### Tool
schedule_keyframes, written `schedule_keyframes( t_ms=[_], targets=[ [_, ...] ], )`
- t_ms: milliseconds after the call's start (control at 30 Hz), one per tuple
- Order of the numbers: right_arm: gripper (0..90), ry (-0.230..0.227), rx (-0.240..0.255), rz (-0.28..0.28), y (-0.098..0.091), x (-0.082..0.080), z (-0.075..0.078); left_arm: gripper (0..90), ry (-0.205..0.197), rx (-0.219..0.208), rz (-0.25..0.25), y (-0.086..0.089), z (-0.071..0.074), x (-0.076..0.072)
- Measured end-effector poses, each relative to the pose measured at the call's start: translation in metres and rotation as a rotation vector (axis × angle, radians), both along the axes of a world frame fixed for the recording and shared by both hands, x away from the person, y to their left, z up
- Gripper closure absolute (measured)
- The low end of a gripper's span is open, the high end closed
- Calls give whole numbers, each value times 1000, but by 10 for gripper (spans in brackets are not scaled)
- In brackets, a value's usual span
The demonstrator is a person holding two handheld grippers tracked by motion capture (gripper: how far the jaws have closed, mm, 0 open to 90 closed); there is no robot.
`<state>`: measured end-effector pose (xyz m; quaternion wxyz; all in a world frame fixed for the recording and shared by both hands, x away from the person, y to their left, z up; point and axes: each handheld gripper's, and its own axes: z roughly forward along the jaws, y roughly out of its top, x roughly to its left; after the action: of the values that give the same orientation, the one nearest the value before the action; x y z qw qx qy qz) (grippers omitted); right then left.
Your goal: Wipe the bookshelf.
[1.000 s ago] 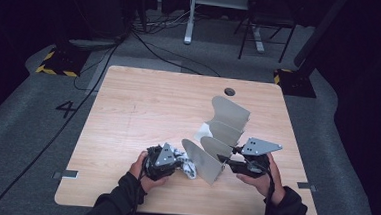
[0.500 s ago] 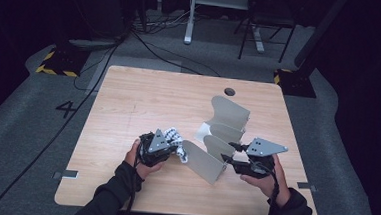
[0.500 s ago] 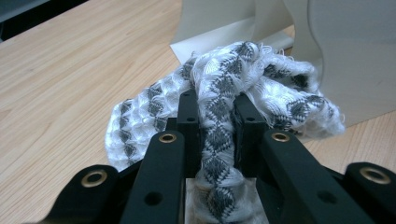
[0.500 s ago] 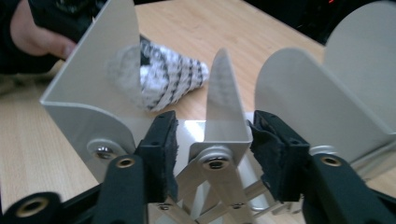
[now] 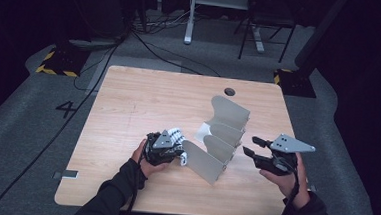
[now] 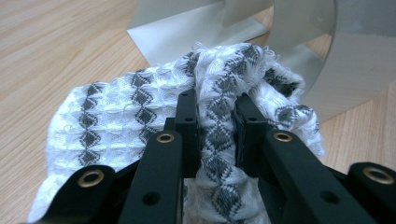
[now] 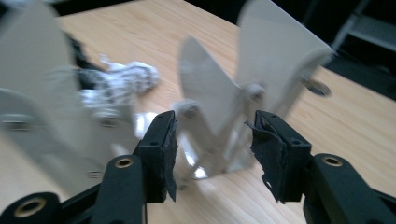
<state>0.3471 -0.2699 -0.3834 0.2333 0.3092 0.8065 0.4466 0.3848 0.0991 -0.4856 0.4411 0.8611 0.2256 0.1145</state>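
A: Left tongs point(image 6: 217, 126) are pinching the cloth point(image 6: 140, 116), a white waffle weave with grey diamonds. A fold of it is squeezed tight between the jaws, and the rest bunches out to nine o'clock and over the top.

B: From the high view, that bundle point(image 5: 175, 135) sits at the left tongs point(image 5: 176, 149), low on the desk point(image 5: 144, 94), around seven o'clock from the desk's middle. And it's just beside the rack.

A: Right, the rack point(image 5: 221, 139), a white thing with slanted fins, stands at three o'clock of the cloth, close by.

B: Now the right tongs point(image 5: 250, 145)?

A: Spread, nothing between them. In the right gripper view the right tongs point(image 7: 212, 154) have just been closing a touch, and the pads look ragged. The rack point(image 7: 219, 107) is ahead of them at twelve o'clock, blurred, not touching.

B: So the right tongs hang off the rack's three o'clock side, apart from it.

A: Yes, and the cloth point(image 7: 121, 84) shows beyond, at ten o'clock, behind a fin.
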Motion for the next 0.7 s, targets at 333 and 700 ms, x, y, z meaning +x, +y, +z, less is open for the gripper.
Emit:
schedule_keyframes(
  t_ms=[333,700],
  targets=[
    [538,66,-9,5,10,24,-28,767,12,44,-73,-8,-6,-2],
    [531,38,1,45,17,37,-31,768,44,66,-179,-10,-8,-36]
  ],
)
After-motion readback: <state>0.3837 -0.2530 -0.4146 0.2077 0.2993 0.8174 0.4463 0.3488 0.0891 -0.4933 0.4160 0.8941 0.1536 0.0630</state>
